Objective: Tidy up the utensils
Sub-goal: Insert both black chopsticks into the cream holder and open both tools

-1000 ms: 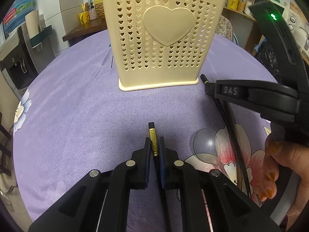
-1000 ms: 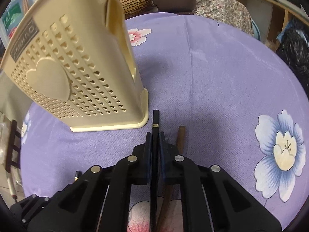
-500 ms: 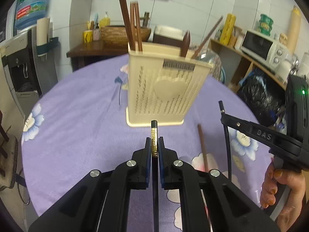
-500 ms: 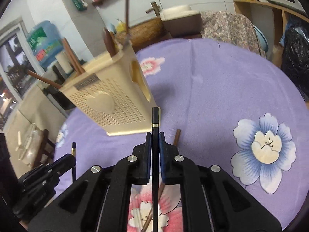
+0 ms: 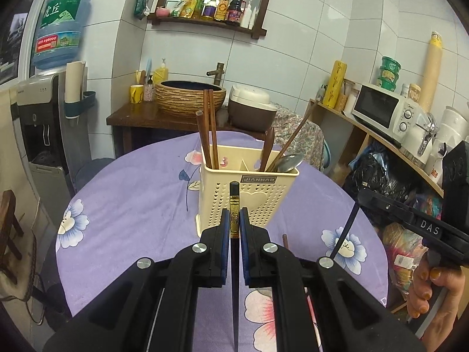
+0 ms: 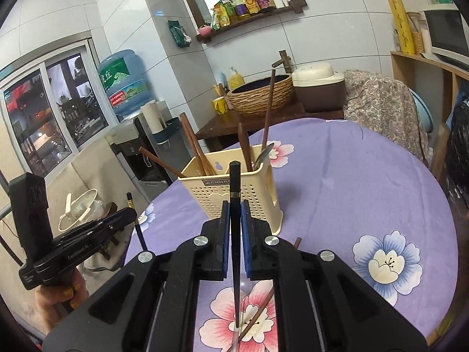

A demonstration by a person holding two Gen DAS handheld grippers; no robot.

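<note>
A cream perforated utensil holder (image 5: 249, 202) stands on the purple flowered tablecloth, also in the right wrist view (image 6: 234, 196). It holds brown chopsticks (image 5: 208, 129) and a metal spoon (image 5: 288, 162). My left gripper (image 5: 234, 226) is shut on a black chopstick with a gold band (image 5: 234, 202), held high above the table, in front of the holder. My right gripper (image 6: 235, 217) is shut on a plain black chopstick (image 6: 235, 184), also raised. Each gripper shows in the other's view: the right (image 5: 360, 195), the left (image 6: 129, 214). A brown chopstick (image 6: 261, 308) lies on the cloth below the right gripper.
The round table's edge (image 5: 63, 264) drops off on the left. A water dispenser (image 5: 44, 135), a wooden counter with a woven basin (image 5: 190, 99) and a rice cooker (image 5: 252, 108) stand behind. A shelf with a microwave (image 5: 381, 111) is at the right.
Both grippers have lifted well up and back from the table with their chopsticks. The holder, close and large one second ago, is now farther below and fully visible.
</note>
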